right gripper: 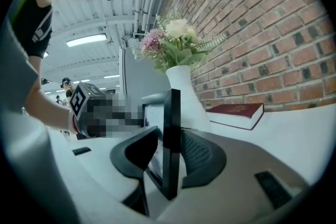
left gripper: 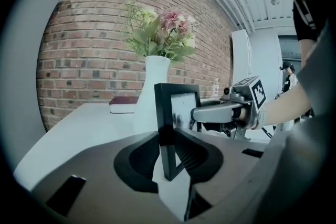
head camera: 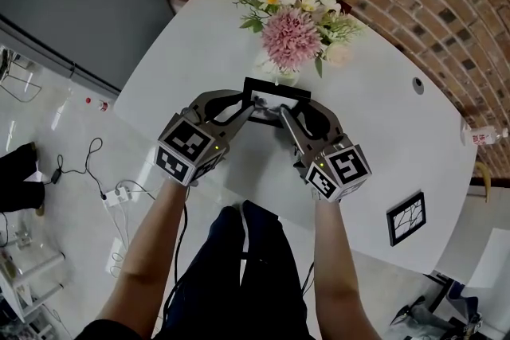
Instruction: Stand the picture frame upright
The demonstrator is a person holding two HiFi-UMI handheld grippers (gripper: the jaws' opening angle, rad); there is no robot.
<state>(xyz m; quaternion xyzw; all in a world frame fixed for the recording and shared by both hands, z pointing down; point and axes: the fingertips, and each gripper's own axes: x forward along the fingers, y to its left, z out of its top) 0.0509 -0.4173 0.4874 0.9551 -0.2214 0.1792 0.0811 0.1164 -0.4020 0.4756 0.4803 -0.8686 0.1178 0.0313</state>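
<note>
The black picture frame point(head camera: 275, 95) stands nearly upright on the white table point(head camera: 382, 131), just in front of the vase. My left gripper point(head camera: 247, 111) holds its left edge. In the left gripper view both pads press the frame point(left gripper: 167, 113), so that gripper point(left gripper: 168, 144) is shut on it. My right gripper point(head camera: 285, 117) is at the frame's right edge. In the right gripper view the frame's edge point(right gripper: 171, 128) sits between the jaws of that gripper point(right gripper: 170, 149), which stand a little wider than the edge and do not clamp it.
A white vase of pink and cream flowers point(head camera: 291, 40) stands right behind the frame. A dark red book point(right gripper: 236, 113) lies by the brick wall. A second small frame point(head camera: 406, 217) lies near the table's front right edge. A bottle point(head camera: 482, 137) is at far right.
</note>
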